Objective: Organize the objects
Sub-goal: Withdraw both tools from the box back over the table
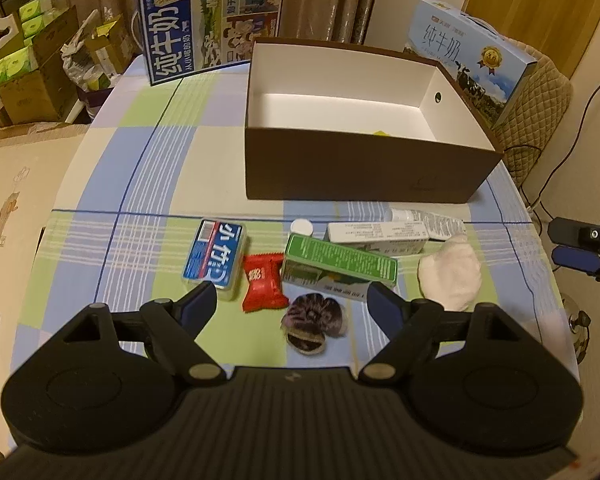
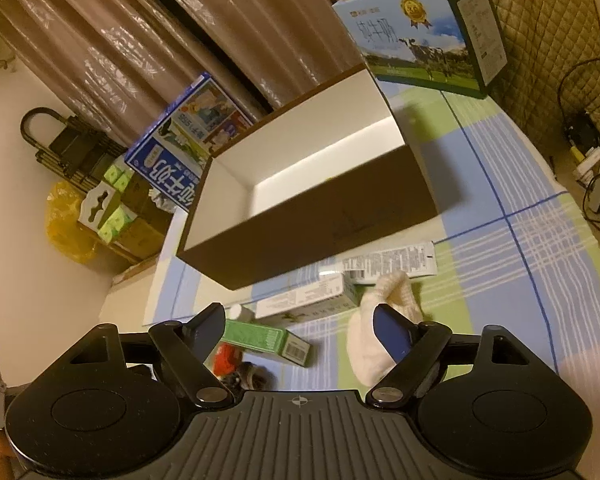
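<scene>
An open brown box (image 1: pixel 356 172) with a white inside stands on the checked tablecloth; it also shows in the right wrist view (image 2: pixel 312 224). In front of it lie a blue packet (image 1: pixel 216 254), a red candy (image 1: pixel 263 282), a dark purple scrunchie (image 1: pixel 312 318), a green carton (image 1: pixel 340 266), a white carton (image 1: pixel 376 236), a tube (image 1: pixel 428 218) and a cream cloth (image 1: pixel 452 272). My left gripper (image 1: pixel 292 300) is open and empty above the candy and scrunchie. My right gripper (image 2: pixel 300 328) is open and empty, over the green carton (image 2: pixel 268 338) and cream cloth (image 2: pixel 380 320).
Two milk cartons stand behind the box, blue (image 1: pixel 208 20) at the left and pale blue (image 1: pixel 472 60) at the right. Cardboard boxes (image 1: pixel 24 64) crowd the floor at left. A quilted chair (image 1: pixel 540 120) and cables are at right. The table edge (image 1: pixel 36 248) curves at left.
</scene>
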Tool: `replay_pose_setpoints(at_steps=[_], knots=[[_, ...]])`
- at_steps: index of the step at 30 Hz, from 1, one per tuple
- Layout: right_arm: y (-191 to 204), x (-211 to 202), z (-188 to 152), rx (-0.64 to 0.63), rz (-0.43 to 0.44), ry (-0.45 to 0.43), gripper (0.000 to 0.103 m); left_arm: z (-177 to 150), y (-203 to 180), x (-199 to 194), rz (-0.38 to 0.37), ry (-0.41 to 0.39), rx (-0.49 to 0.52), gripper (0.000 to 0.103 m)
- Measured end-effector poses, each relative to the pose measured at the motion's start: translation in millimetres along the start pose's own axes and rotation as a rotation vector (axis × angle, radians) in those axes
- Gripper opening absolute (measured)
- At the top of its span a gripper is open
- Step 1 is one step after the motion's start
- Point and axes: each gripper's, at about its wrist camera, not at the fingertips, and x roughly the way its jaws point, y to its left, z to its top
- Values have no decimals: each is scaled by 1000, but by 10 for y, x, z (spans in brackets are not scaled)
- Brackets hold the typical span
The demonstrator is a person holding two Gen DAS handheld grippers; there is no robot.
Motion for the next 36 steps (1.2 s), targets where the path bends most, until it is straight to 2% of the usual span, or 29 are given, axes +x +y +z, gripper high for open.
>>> replay_pose_setpoints(at_steps=[5, 20, 36], knots=[[-13, 37, -90, -36, -40, 31, 79, -129, 56, -3, 4, 12, -15, 80], [-17, 378, -362, -265, -195, 114, 79, -364, 231, 114, 56, 66, -59, 80], [-151, 778, -385, -309, -238, 148, 79, -370, 392, 259, 84, 92, -89, 80]])
